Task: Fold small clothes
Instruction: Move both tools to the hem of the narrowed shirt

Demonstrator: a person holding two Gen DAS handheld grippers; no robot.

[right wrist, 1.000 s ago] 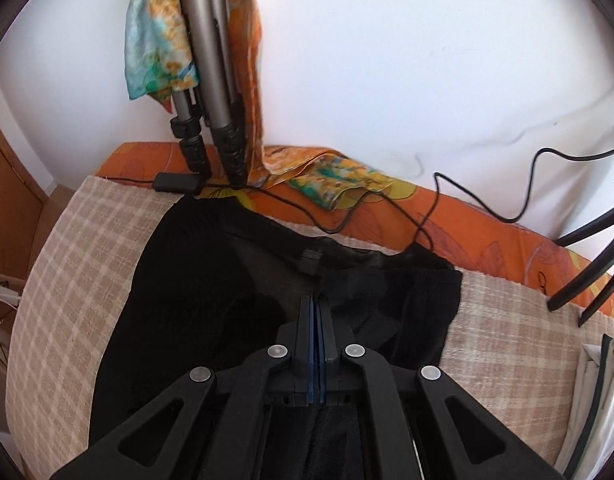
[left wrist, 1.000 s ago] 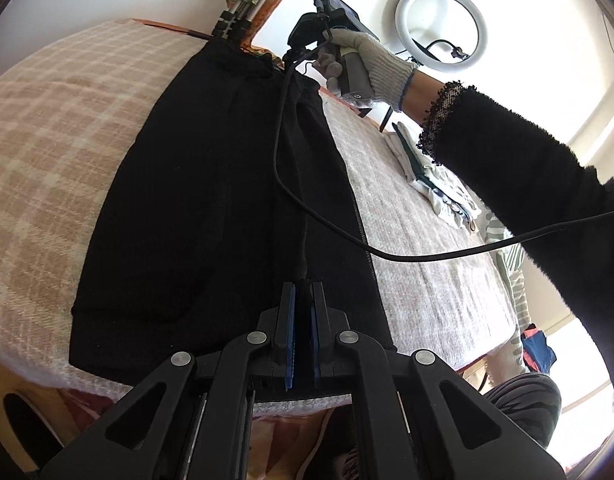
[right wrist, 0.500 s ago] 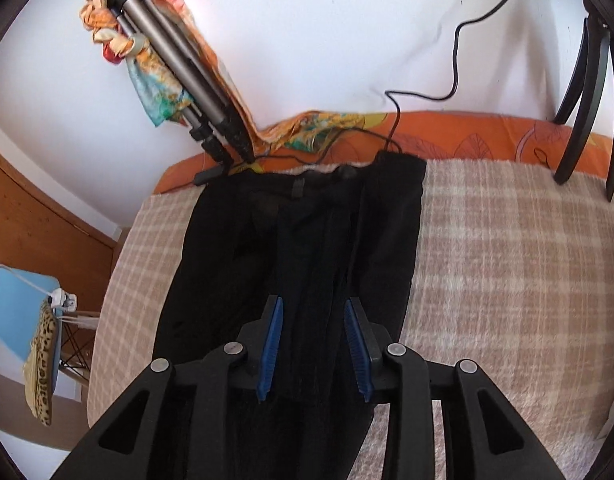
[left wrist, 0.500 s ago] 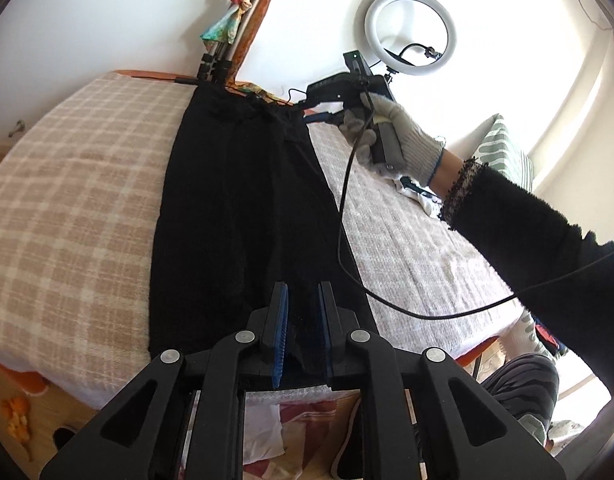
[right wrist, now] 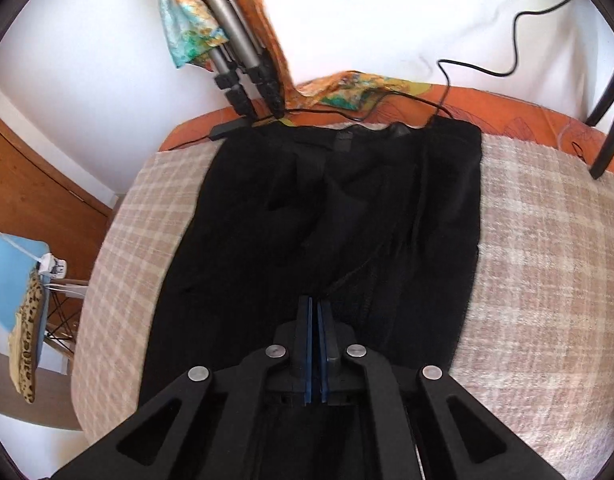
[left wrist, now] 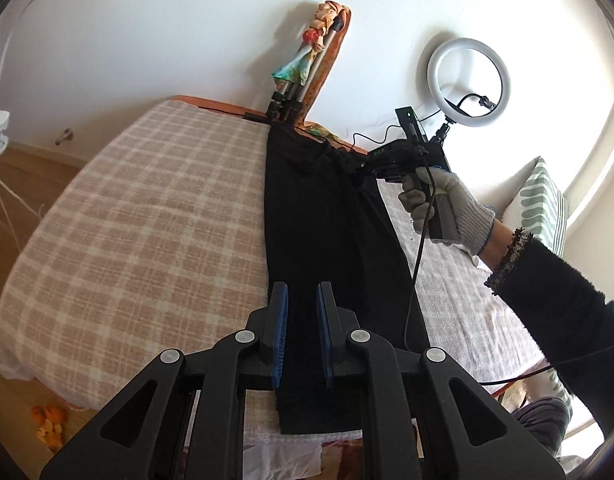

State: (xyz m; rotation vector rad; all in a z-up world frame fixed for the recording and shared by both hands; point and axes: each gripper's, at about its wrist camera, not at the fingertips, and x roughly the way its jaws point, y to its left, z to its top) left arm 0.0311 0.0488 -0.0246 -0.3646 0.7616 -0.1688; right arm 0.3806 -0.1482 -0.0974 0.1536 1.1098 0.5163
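Black garment (left wrist: 331, 240) lies flat on the plaid bed (left wrist: 147, 220), long axis near-to-far. Left gripper (left wrist: 301, 300) hovers above near hem, fingers slightly apart, empty. Right gripper (right wrist: 315, 312) at far right waistband, fingers together; grip on cloth unclear.

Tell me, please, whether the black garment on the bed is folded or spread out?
Folded lengthwise: the black garment lies as a narrow strip on the plaid blanket, with overlapping layers visible near its top.

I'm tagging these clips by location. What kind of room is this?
Probably a bedroom at home: a bed with a checked blanket, a striped pillow by the window, and a ring light set up for filming.
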